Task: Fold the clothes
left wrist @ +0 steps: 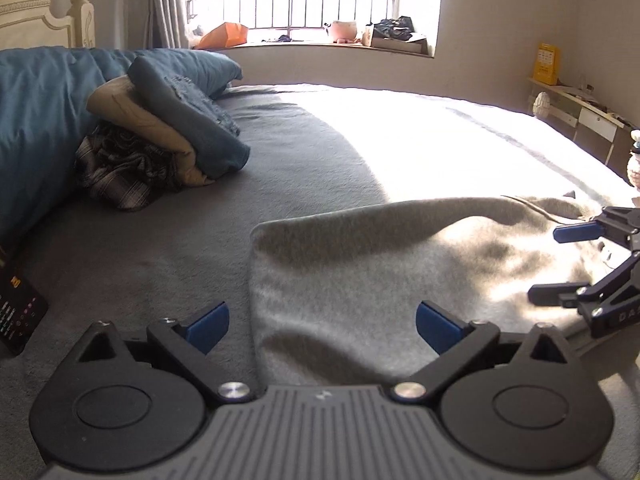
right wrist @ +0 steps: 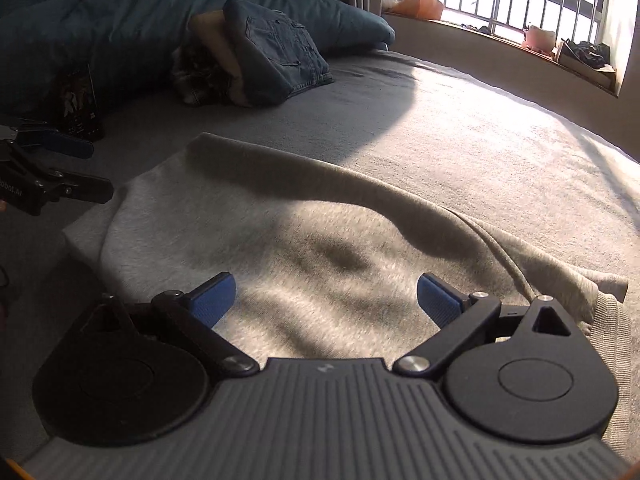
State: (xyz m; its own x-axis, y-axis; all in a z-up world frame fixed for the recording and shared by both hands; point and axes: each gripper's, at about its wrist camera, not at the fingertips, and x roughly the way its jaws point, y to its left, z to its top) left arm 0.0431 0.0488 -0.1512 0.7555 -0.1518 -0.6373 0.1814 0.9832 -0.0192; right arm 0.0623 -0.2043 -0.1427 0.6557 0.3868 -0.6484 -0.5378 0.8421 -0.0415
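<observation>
A light grey sweatshirt lies folded over on the grey bed sheet, partly in sunlight. My left gripper hovers over its left edge, open, nothing between its blue pads. In the same view my right gripper comes in from the right edge, open above the garment. The right wrist view has the sweatshirt spread below my right gripper, a long fold ridge across it and a ribbed hem at the right. My left gripper is at the left there, open.
A stack of folded clothes, with jeans on top and plaid fabric beneath, leans on a teal duvet at the bed's head. A dark packet lies at the left. A desk stands beyond the bed's right side.
</observation>
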